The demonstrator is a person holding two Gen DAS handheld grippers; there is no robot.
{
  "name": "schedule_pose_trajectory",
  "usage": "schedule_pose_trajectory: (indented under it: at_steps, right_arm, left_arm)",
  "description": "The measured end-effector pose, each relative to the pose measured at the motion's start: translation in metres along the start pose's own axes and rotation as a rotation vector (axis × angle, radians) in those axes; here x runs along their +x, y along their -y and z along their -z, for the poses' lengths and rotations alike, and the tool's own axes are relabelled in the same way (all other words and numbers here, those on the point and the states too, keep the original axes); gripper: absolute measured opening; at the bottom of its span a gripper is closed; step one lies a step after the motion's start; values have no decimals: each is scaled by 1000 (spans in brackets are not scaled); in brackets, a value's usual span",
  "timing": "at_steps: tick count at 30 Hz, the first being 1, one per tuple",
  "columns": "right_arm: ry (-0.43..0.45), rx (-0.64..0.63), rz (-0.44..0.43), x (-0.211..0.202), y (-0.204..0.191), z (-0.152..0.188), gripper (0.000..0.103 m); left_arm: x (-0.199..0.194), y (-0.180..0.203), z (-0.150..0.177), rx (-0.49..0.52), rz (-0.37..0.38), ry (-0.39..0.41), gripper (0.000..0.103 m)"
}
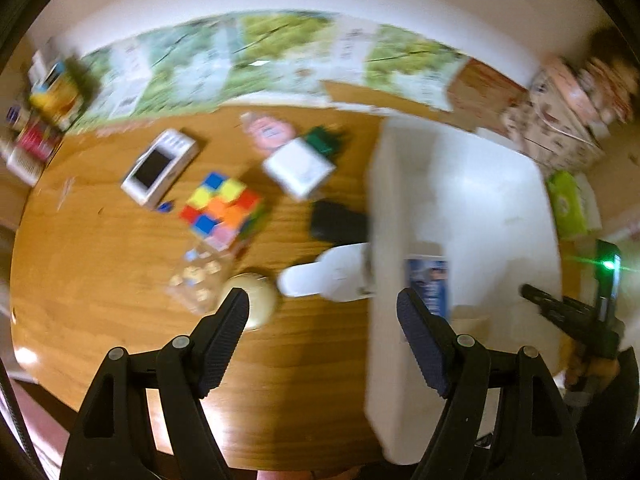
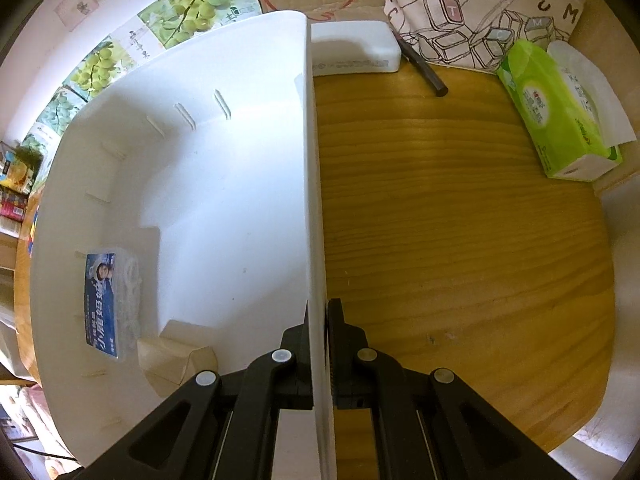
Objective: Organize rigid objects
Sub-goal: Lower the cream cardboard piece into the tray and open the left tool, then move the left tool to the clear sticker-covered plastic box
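Two grippers: right gripper [image 2: 319,320] clamped on white bin [image 2: 312,160] wall, left gripper [image 1: 324,308] empty, spread, view blurred.

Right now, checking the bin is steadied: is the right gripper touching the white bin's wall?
Touching. The right wrist view shows the right gripper shut on the white bin's wall.

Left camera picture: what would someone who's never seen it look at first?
Probably the bright, many-coloured puzzle cube in the middle of the wooden table. Next, the big white bin on the right, with a blue-labelled packet inside. The open left gripper fills the bottom.
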State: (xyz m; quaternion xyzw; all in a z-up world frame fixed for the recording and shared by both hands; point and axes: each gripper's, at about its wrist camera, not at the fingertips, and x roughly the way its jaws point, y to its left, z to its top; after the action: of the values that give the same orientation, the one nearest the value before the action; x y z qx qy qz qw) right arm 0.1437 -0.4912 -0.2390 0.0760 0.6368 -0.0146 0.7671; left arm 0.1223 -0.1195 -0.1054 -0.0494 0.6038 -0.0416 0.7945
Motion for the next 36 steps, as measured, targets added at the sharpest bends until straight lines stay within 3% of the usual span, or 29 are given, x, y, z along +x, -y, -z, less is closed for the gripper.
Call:
schedule_pose_trajectory:
  at_steps: [6, 15, 36]
  right_arm:
    - [-4, 3, 14, 1, 0, 0, 3]
    - [-10, 9, 31, 1, -4, -2, 3]
    - [-11, 108, 57, -3, 6, 0, 4]
  left_arm:
    - [20, -47, 7, -88, -52, -47, 79]
    - [45, -87, 11, -116, -70, -94, 79]
    - [95, -105, -4, -82, -24, -214, 75]
